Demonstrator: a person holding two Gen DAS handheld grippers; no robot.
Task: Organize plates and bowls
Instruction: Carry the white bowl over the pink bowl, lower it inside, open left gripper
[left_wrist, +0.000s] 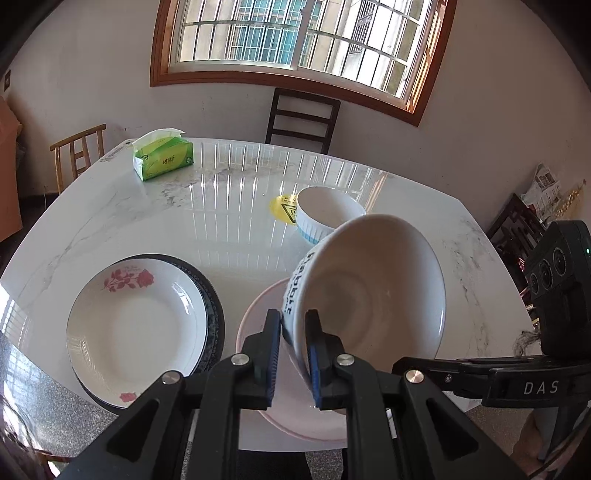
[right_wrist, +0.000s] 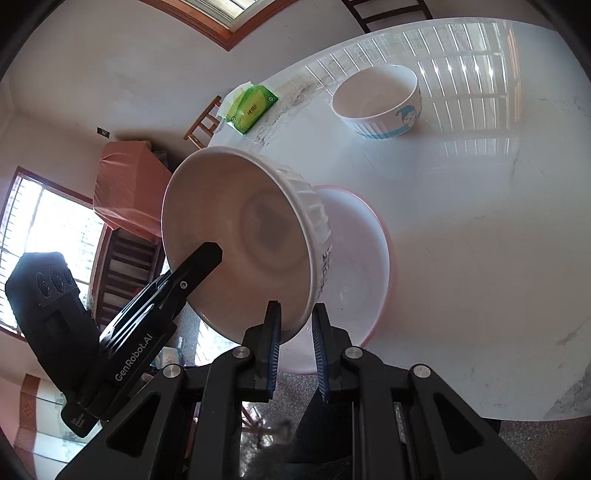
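Observation:
A white ribbed bowl with dark lettering is held tilted above a pink-rimmed plate at the table's near edge. My left gripper is shut on the bowl's rim. My right gripper is shut on the same bowl at another part of its rim, over the pink plate. A smaller bowl with a blue cartoon stands behind, also in the right wrist view. A rose-patterned plate lies on a dark-rimmed plate to the left.
A green tissue pack lies at the far left of the white marble table. A yellow sticker sits by the small bowl. Chairs stand at the far side and the left.

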